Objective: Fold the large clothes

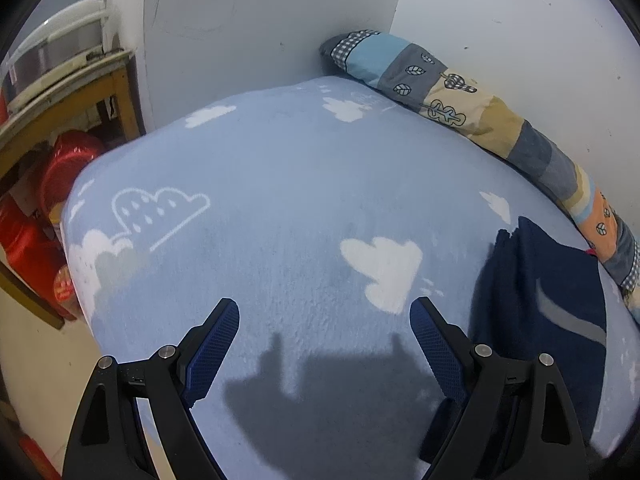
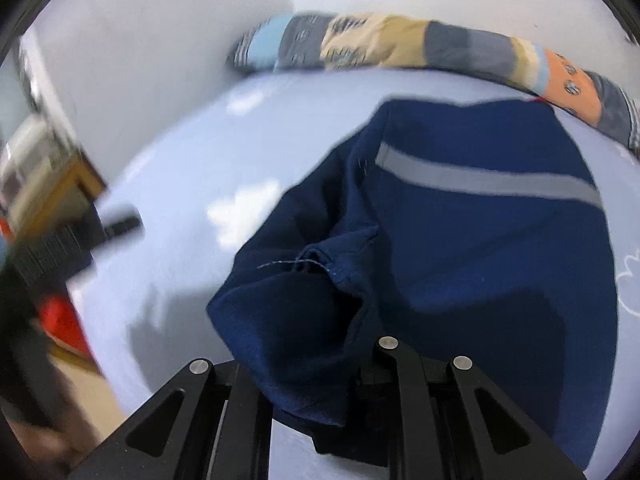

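The left tool (image 1: 324,316) hovers over a bed covered with a light blue blanket (image 1: 280,184) printed with white clouds; its two blue-padded fingers (image 1: 216,344) stand wide apart and hold nothing, and their shadow falls on the blanket just below. The navy garment (image 1: 544,300), with a grey stripe (image 1: 572,320) across it, lies on the blanket to the right of this tool, near the bed's wall side. In the right wrist view the same garment (image 2: 480,248) spreads over the blanket (image 2: 180,160), and a bunched fold of it rises into the right tool (image 2: 316,384), whose fingers are drawn together on the cloth, their tips hidden by the fabric. A long patchwork bolster (image 1: 480,112) lies along the white wall (image 1: 520,20). Left of the bed stands a wooden shelf (image 1: 80,92) with red containers (image 1: 68,160) under it.
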Available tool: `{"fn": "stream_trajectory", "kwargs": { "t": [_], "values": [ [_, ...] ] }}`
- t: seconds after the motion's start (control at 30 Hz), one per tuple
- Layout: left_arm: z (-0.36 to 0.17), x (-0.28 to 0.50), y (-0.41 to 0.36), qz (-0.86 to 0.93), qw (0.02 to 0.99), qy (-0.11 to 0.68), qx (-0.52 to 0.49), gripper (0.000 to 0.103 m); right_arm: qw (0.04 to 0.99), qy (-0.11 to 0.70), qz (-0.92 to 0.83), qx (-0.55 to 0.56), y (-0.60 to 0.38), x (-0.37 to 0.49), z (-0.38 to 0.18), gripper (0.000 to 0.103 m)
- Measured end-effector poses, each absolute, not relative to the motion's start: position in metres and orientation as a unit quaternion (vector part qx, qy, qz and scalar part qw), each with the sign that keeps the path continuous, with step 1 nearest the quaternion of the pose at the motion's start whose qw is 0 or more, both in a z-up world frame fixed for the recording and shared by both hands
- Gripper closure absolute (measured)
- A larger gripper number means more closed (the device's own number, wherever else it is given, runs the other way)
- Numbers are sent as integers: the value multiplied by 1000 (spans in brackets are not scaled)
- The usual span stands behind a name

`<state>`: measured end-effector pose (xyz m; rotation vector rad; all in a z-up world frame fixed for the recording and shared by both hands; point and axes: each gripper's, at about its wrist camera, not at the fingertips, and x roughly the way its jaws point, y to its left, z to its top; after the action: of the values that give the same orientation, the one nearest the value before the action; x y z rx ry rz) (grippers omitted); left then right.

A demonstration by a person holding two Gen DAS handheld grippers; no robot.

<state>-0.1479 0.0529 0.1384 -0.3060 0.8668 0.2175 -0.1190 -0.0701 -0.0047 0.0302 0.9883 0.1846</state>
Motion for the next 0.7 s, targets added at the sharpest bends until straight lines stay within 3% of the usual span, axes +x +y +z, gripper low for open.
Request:
{"fn": "stream_trajectory", "kwargs": {
  "t": [0.1, 0.17, 0.37, 0.5, 0.57, 0.63, 0.7],
  "values": [
    [139, -152, 51, 106, 890, 420, -142, 15, 875, 475, 88, 5, -69, -122, -13, 67],
    [140, -153, 52, 107, 891, 418, -142, 15, 870, 482, 104, 15, -71, -129, -10, 48],
    [141, -151, 49, 105, 890, 419, -146, 15, 840, 499, 212, -16, -69, -178, 8, 34],
    [147, -157, 44, 79, 896, 410, -151, 16, 790, 533, 300, 40, -99, -200, 12, 45],
    [153, -162, 37, 50, 904, 396, -151, 16, 817, 497, 283, 76, -134, -207, 30, 66],
    [160, -167, 23, 11, 914, 381, -137, 16, 843, 462, 248, 122, -173, -208, 46, 77],
    [167, -172, -4, -60, 922, 365, -110, 17, 877, 428, 168, 138, -217, -196, 61, 78]
  ]
}}
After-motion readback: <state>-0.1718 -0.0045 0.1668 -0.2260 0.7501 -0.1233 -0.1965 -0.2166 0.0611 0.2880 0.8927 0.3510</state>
